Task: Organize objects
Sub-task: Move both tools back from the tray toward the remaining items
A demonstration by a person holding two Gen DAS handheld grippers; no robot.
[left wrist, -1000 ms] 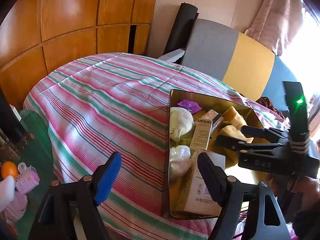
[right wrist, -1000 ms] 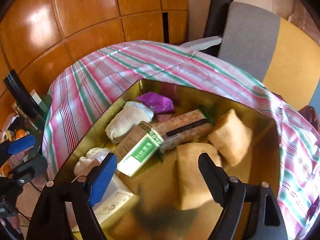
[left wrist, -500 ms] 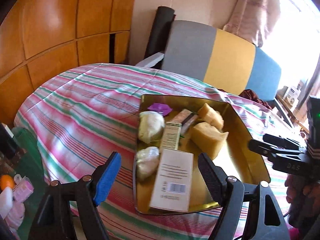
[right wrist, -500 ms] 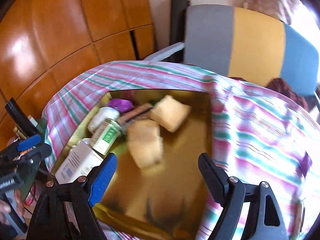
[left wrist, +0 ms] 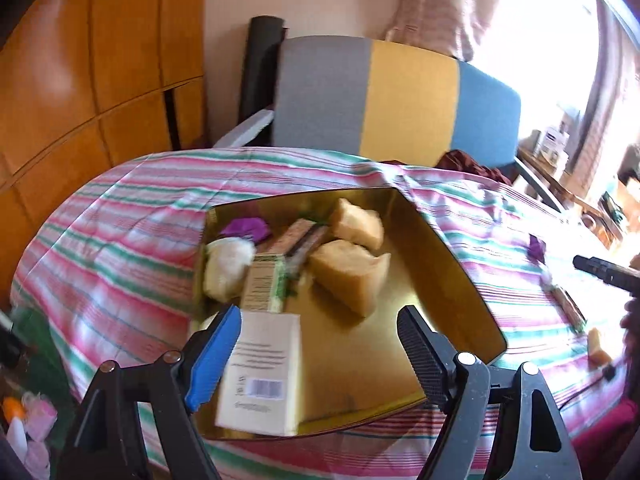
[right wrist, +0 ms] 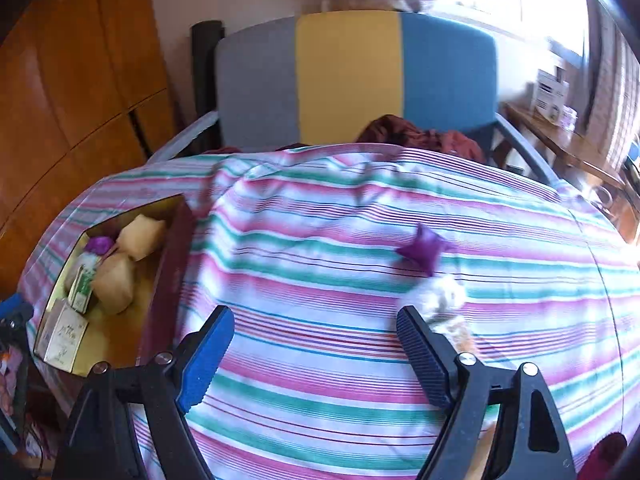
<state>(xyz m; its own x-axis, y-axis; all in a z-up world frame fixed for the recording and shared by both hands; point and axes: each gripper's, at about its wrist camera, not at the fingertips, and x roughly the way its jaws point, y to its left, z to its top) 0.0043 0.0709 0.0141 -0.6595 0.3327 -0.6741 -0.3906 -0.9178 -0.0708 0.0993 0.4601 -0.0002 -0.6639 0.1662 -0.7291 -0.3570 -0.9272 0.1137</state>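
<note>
- Left wrist view: a striped cloth (left wrist: 120,248) covers the table; at 12 o'clock behind it stands a chair (left wrist: 400,100) with grey, yellow and blue panels, and wooden cabinet doors (left wrist: 80,80) fill the 10 o'clock side.
- A gold tray (left wrist: 440,264) sits on the cloth at centre. It holds two tan sponge-like blocks (left wrist: 352,276), a purple packet (left wrist: 244,228) at its 11 o'clock corner, a white bundle (left wrist: 228,264), a green-and-cream carton (left wrist: 264,284) and a white box (left wrist: 260,372) at the near edge.
- The left gripper (left wrist: 316,356) hangs over the tray's near edge, jaws wide apart and gripping nothing; its blue finger overlaps the white box in the picture, contact unclear.
- Right wrist view: the tray (right wrist: 168,280) lies at 9 o'clock, well apart from the right gripper (right wrist: 312,356), whose jaws stand wide apart and empty over bare cloth.
- A purple pouch (right wrist: 424,250) lies on the cloth at 2 o'clock; a blurred white bundle (right wrist: 440,296) lies just beside the right-hand finger.
</note>
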